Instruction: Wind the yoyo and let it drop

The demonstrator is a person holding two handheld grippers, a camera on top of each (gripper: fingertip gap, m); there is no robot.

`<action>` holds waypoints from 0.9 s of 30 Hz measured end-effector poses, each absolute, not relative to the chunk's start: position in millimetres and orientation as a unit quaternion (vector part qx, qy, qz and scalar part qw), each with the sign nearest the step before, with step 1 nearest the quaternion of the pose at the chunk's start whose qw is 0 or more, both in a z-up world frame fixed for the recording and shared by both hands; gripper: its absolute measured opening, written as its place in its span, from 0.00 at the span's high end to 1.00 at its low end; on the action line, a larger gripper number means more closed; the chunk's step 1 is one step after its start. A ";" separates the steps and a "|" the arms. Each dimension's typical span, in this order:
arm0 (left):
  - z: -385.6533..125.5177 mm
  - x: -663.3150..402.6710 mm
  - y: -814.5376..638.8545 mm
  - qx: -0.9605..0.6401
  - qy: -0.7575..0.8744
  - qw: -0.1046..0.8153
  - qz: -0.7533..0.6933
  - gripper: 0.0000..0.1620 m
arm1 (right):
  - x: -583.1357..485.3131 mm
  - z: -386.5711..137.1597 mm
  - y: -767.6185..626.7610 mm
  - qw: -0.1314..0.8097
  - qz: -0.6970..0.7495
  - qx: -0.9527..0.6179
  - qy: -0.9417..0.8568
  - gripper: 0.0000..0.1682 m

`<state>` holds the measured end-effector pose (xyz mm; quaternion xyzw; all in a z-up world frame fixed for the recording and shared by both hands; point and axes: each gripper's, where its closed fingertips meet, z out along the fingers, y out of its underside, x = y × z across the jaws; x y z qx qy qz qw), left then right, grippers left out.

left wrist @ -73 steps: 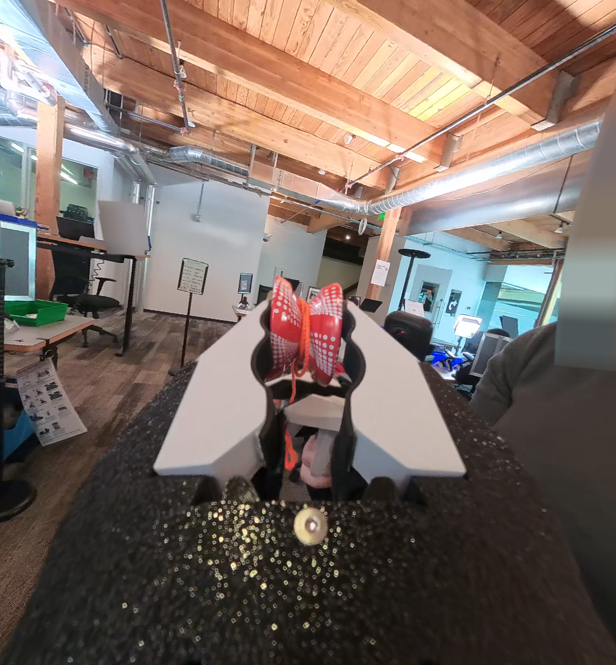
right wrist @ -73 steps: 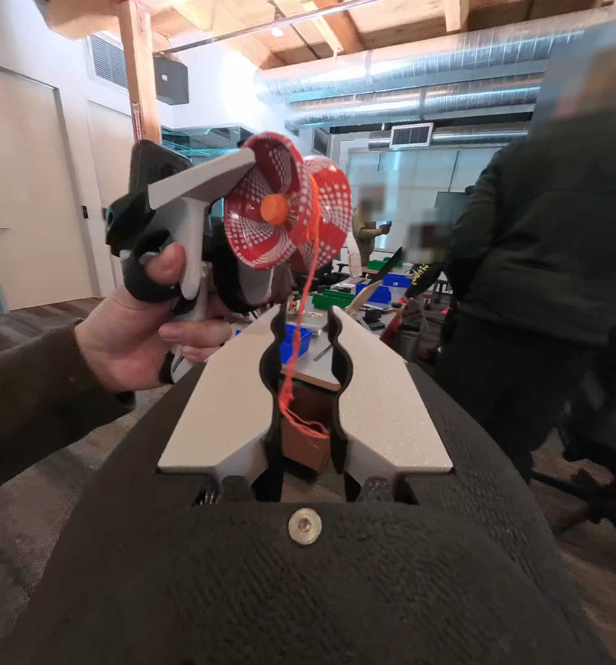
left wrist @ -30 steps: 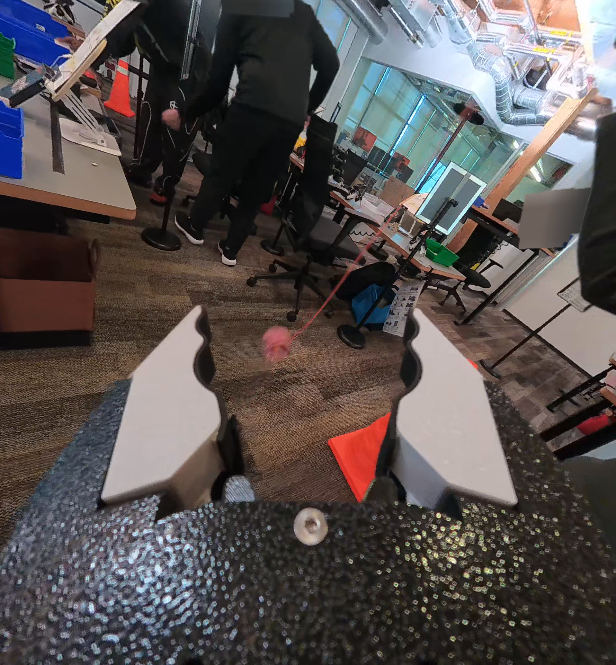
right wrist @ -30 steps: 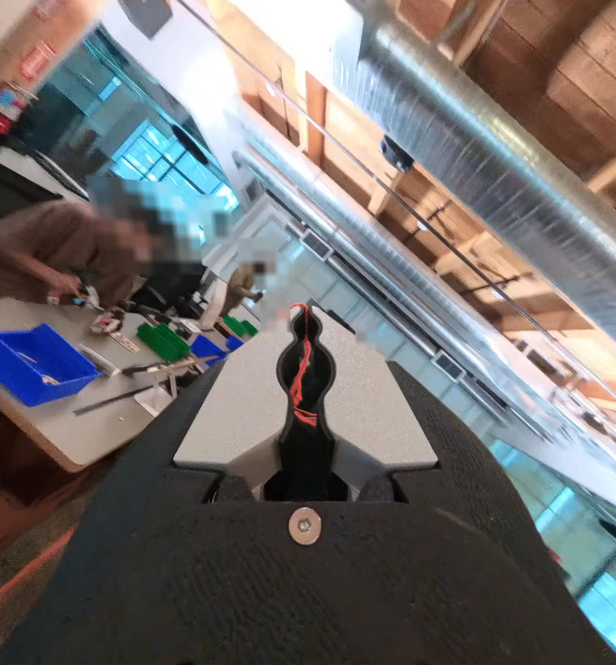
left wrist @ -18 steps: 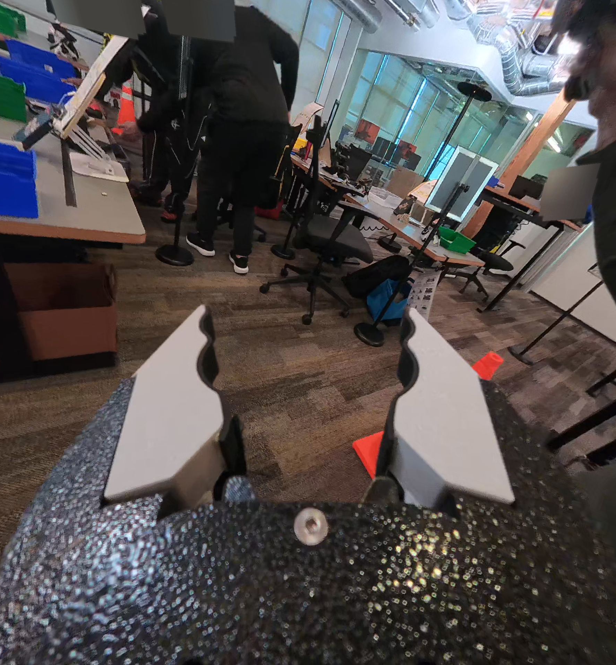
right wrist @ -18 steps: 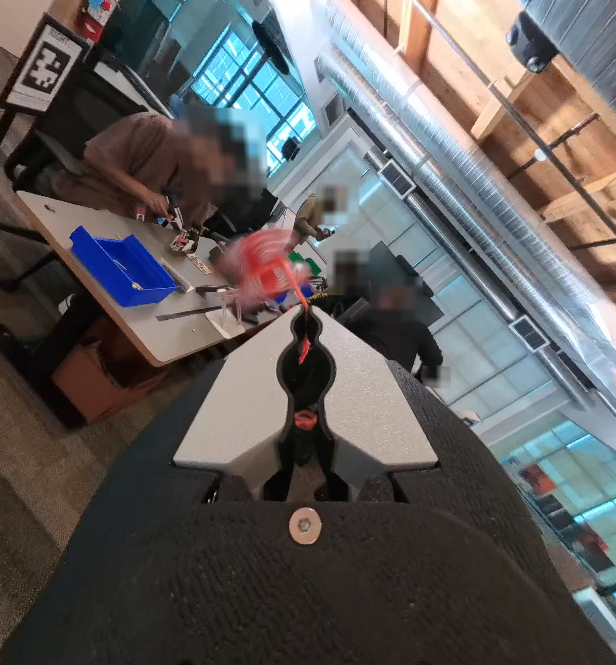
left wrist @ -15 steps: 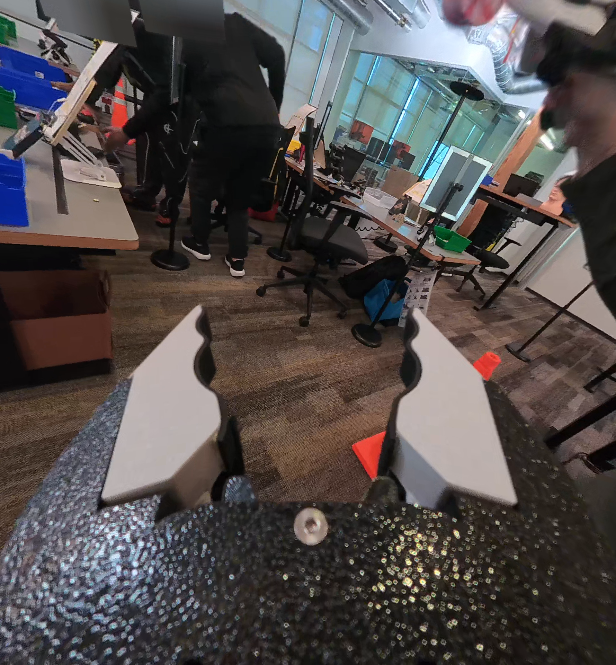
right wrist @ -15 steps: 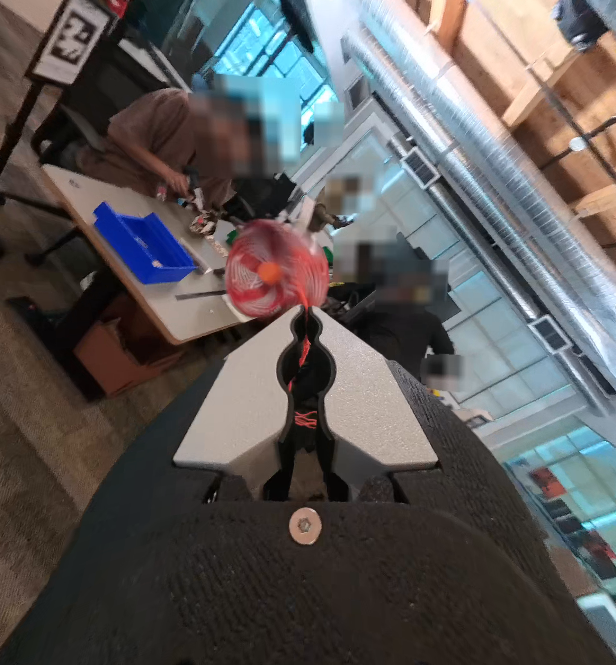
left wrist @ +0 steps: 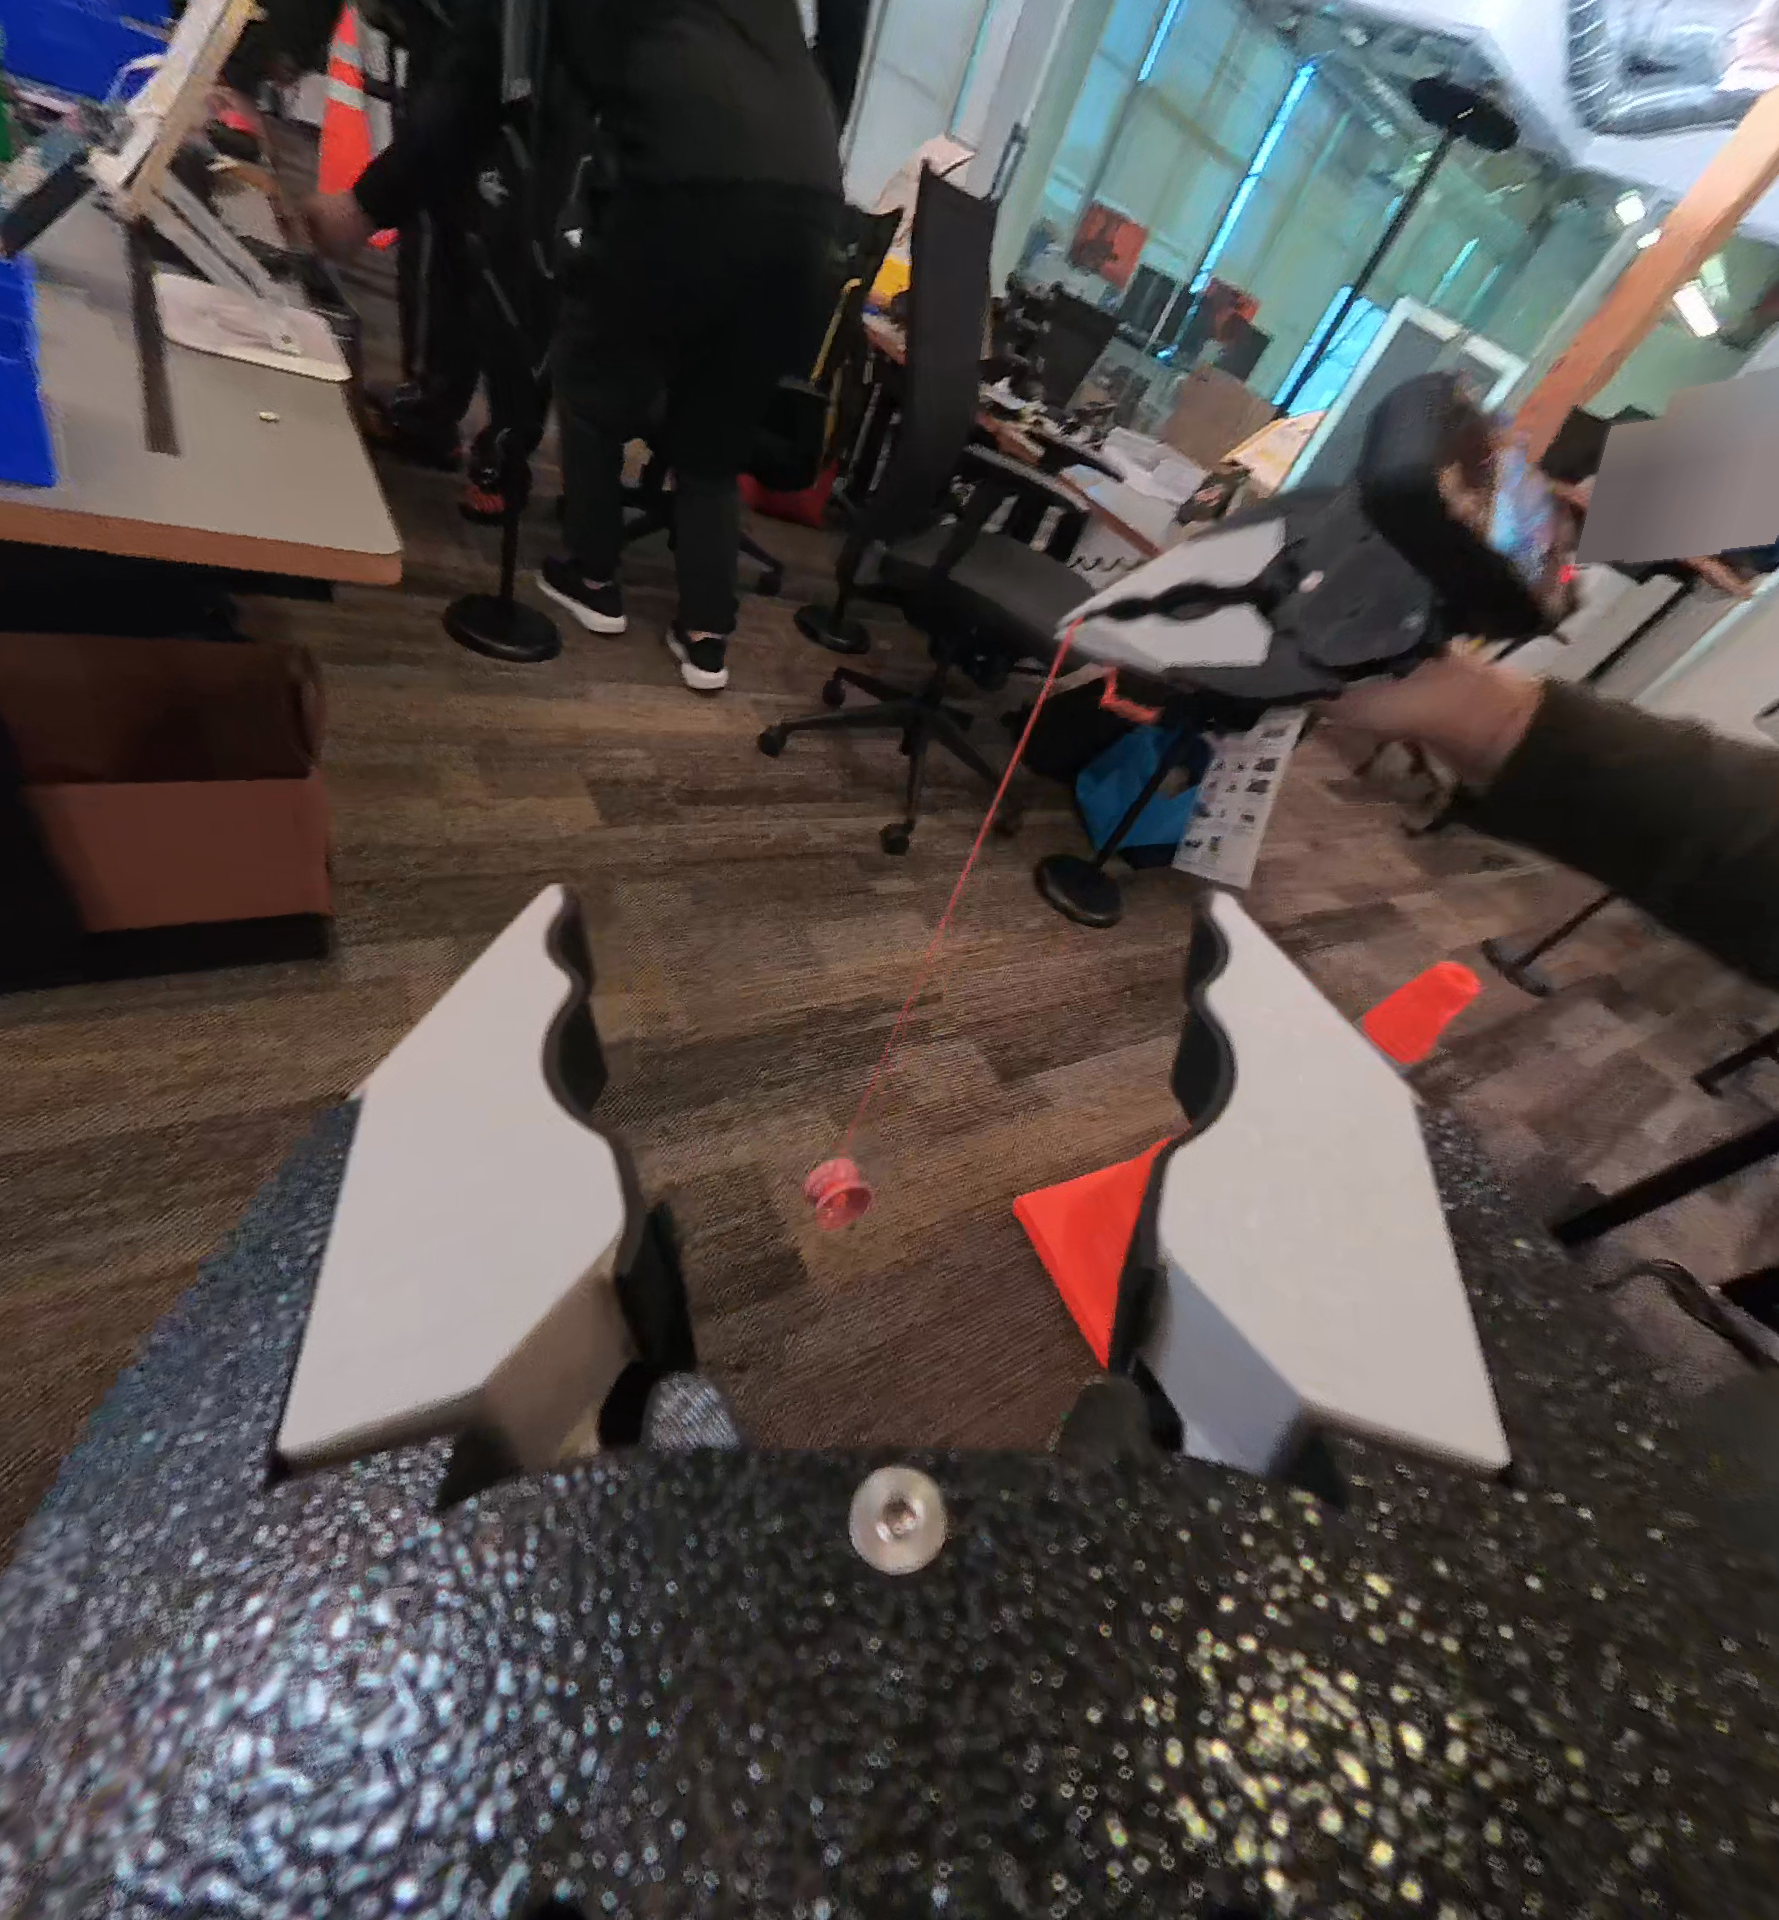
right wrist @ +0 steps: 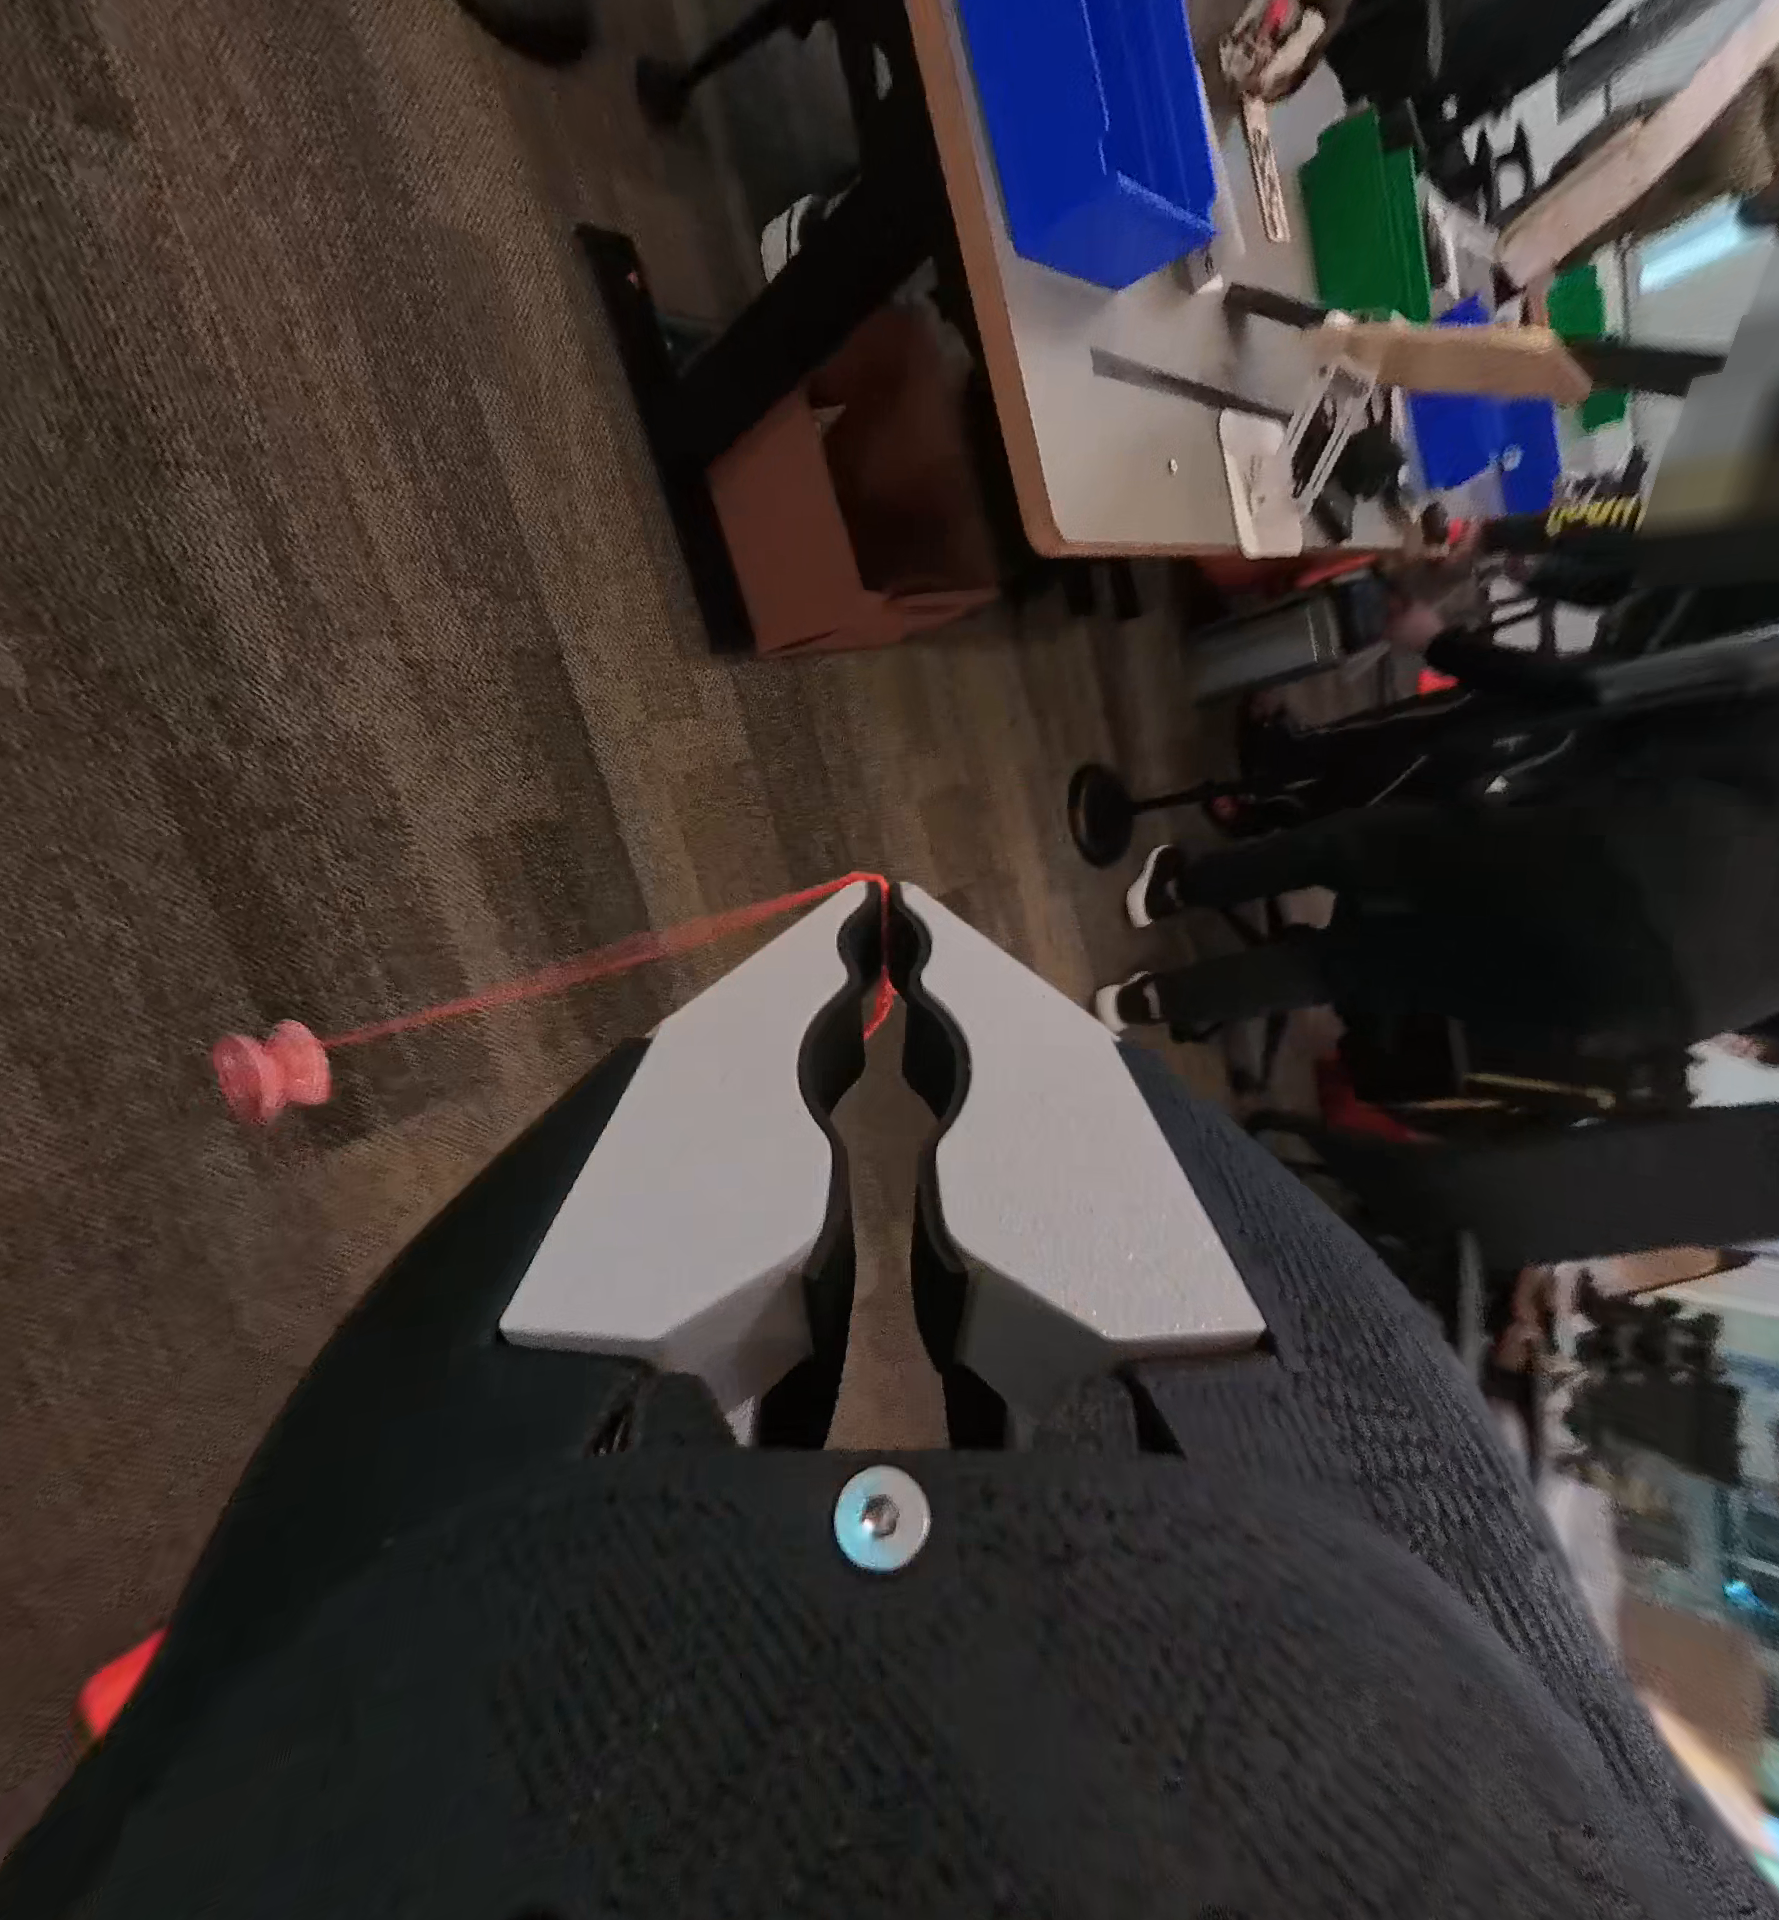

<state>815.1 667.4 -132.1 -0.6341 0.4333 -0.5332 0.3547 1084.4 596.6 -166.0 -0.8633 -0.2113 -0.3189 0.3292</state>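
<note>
Left gripper (left wrist: 880, 940): jaws wide apart, empty, aimed at the floor.
Yoyo (left wrist: 838, 1195): blurred, hanging above the carpet (left wrist: 760, 831) on its string (left wrist: 952, 894).
Right gripper (right wrist: 885, 896): tips pinched on the string's top end.

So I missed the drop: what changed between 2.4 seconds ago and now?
The left gripper opened and let go of the red white-dotted yoyo, which fell and now hangs low on its orange string. The right gripper stays shut on that string.
</note>
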 end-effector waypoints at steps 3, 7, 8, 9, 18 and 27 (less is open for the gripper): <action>-136.7 809.8 668.5 -0.641 0.433 0.347 -0.531 0.30 | 1087.4 -100.3 609.2 0.345 -0.358 -0.831 -0.249 1.00; -136.0 807.0 670.2 -0.640 0.432 0.347 -0.533 0.30 | 1087.1 97.9 602.6 0.470 -0.453 -0.728 -0.209 1.00; -135.7 806.9 670.1 -0.639 0.432 0.346 -0.534 0.30 | 1074.8 153.3 592.2 0.538 -0.469 -0.675 -0.187 1.00; -135.8 806.6 669.2 -0.637 0.433 0.346 -0.535 0.30 | 1061.0 198.0 576.9 0.582 -0.482 -0.632 -0.171 1.00; -146.4 799.3 666.4 -0.645 0.427 0.338 -0.536 0.29 | 994.9 230.2 559.6 0.622 -0.503 -0.566 -0.200 1.00; -135.0 802.2 676.6 -0.642 0.418 0.371 -0.526 0.19 | 1025.5 140.3 597.4 0.564 -0.475 -0.649 -0.187 1.00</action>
